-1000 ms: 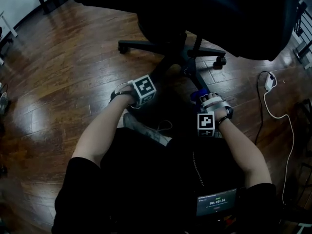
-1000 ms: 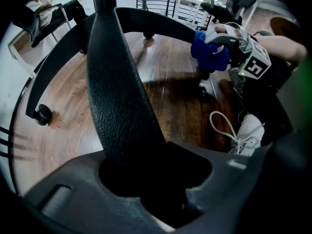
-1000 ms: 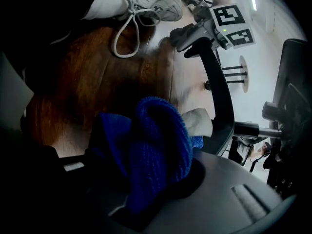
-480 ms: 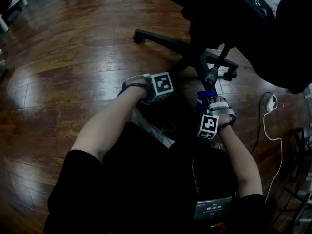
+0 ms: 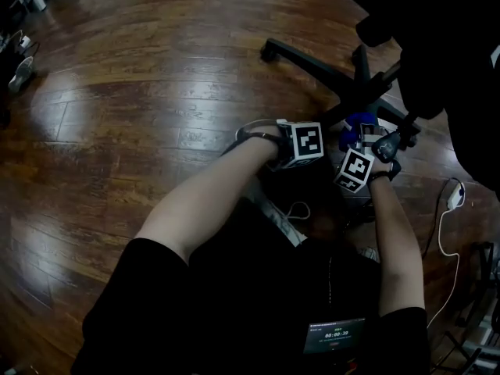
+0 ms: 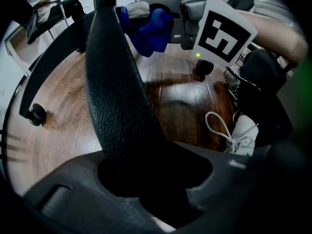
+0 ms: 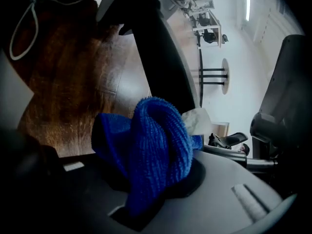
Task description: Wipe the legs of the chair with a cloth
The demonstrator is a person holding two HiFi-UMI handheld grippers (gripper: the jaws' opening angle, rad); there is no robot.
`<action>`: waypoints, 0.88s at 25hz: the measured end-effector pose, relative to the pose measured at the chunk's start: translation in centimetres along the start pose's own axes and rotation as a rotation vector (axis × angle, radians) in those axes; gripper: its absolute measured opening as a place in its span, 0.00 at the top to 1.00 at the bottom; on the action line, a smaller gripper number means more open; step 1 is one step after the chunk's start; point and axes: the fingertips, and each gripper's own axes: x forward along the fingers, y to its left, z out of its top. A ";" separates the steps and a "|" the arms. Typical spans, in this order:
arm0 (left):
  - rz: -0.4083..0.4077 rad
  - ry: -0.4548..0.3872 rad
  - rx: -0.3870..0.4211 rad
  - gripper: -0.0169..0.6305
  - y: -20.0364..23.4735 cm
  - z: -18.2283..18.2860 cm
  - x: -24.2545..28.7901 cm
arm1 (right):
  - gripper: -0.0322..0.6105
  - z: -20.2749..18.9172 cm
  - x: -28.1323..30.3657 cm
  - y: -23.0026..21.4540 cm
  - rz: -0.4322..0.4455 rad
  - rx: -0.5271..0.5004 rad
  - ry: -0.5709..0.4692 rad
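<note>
Right gripper (image 7: 146, 184): jaws pinch cloth (image 7: 151, 150); leg (image 7: 161, 57) just beyond, slanting up-frame. Left gripper (image 6: 156, 174): jaws clamp leg.

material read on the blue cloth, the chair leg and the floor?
The blue cloth looks like microfibre or terry: matte, with a visible looped, ribbed pile. The chair leg is probably moulded black plastic, judging by its pebbled matte grain; coated metal can't be ruled out. The floor is wood or wood-look planks: glossy, with grain, seams and light glare.

Small screen (image 5: 337, 335) shows digits (too small to read).
</note>
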 end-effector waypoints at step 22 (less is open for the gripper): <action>0.077 0.048 -0.033 0.71 0.9 -0.9 0.5 | 0.80 -4.8 -11.3 15.3 0.282 -0.049 -0.114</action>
